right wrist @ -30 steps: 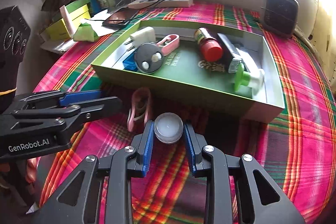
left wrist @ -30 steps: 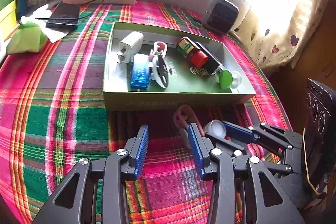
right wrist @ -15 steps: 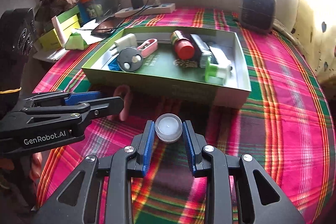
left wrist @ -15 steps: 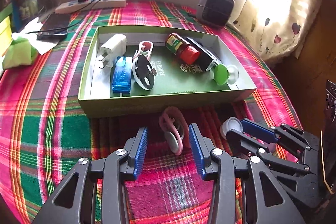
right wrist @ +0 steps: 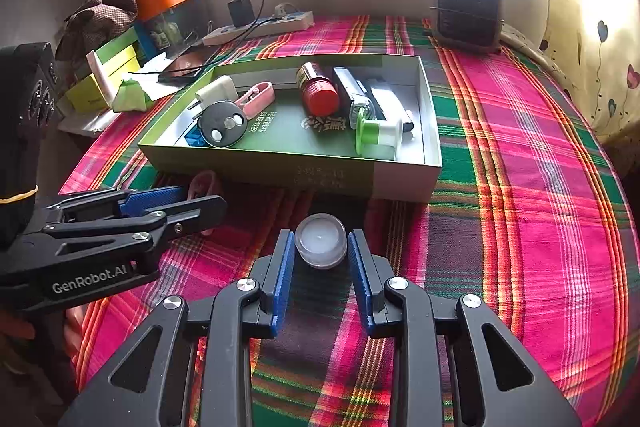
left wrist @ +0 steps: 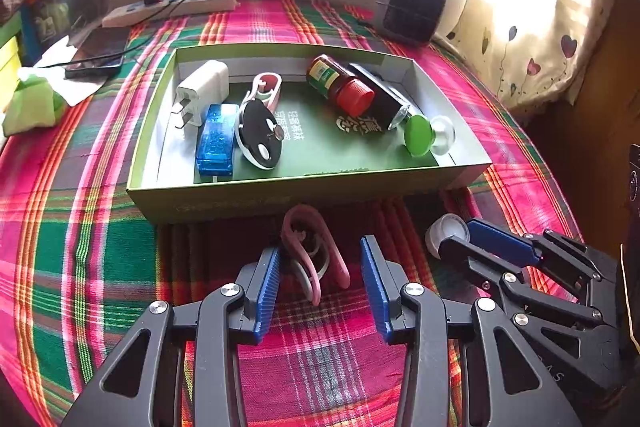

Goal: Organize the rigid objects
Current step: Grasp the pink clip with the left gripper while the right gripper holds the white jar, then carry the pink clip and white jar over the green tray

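An open green box (left wrist: 280, 195) sits on the plaid cloth and holds a white plug, a blue stick, a black disc, a red-capped bottle and a green-capped item. Just in front of its near wall, a pink clip (left wrist: 300, 227) lies on the cloth. My left gripper (left wrist: 320, 251) is open around the clip: the left pad is close to it and the right pad stands apart. In the right wrist view the left gripper (right wrist: 204, 197) hides most of the clip (right wrist: 204, 183). To the right, my right gripper (right wrist: 321, 237) is shut on a small translucent white jar (right wrist: 320, 241). The right gripper (left wrist: 454, 237) shows in the left wrist view too.
A dark grey heater-like unit (right wrist: 466, 11) stands at the far right edge. A power strip (left wrist: 172, 7) with a black charger, a phone (left wrist: 96, 55) and a green packet (left wrist: 32, 103) lie at the far left. A curtain (left wrist: 540, 27) hangs on the right.
The left gripper slid right, so the pink clip went from in front of its right finger to between both fingers. The right gripper drew back from the box, carrying the jar.
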Motion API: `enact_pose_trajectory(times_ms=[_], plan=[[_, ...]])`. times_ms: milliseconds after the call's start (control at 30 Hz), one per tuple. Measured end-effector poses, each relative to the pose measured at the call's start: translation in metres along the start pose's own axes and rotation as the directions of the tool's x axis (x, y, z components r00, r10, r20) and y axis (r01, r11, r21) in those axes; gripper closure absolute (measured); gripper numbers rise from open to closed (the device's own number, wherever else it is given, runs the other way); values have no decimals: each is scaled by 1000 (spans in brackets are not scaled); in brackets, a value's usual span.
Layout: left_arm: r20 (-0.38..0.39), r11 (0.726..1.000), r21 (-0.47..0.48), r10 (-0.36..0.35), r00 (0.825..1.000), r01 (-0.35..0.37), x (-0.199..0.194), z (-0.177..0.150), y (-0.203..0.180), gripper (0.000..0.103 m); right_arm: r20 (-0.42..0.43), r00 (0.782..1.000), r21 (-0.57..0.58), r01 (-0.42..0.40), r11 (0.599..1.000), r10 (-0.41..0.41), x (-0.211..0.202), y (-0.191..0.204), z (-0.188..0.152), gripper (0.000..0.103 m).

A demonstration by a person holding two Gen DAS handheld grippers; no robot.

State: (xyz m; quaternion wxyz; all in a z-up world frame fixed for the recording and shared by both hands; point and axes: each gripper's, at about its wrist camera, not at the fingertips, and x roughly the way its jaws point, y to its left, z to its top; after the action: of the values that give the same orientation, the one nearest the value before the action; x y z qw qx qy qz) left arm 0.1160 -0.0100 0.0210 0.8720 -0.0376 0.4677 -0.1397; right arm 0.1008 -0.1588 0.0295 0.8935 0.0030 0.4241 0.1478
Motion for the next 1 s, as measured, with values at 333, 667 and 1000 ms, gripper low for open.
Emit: enact_pose_trajectory(times_ms=[333,667,1000], plan=[[23,996,40,81,996,-82,2,-2,-2,64,-3,1000,5,-10,1000,10,1,-1,-1,74],[40,995,28,90,995,-92,1,-5,-1,75,-6,1000,12,-24,1000,24,3,-3,-1,74],[45,996,15,82,996,-82,0,-4,1,81,-6,1000,16,-29,999,29,3,-3,-1,74]])
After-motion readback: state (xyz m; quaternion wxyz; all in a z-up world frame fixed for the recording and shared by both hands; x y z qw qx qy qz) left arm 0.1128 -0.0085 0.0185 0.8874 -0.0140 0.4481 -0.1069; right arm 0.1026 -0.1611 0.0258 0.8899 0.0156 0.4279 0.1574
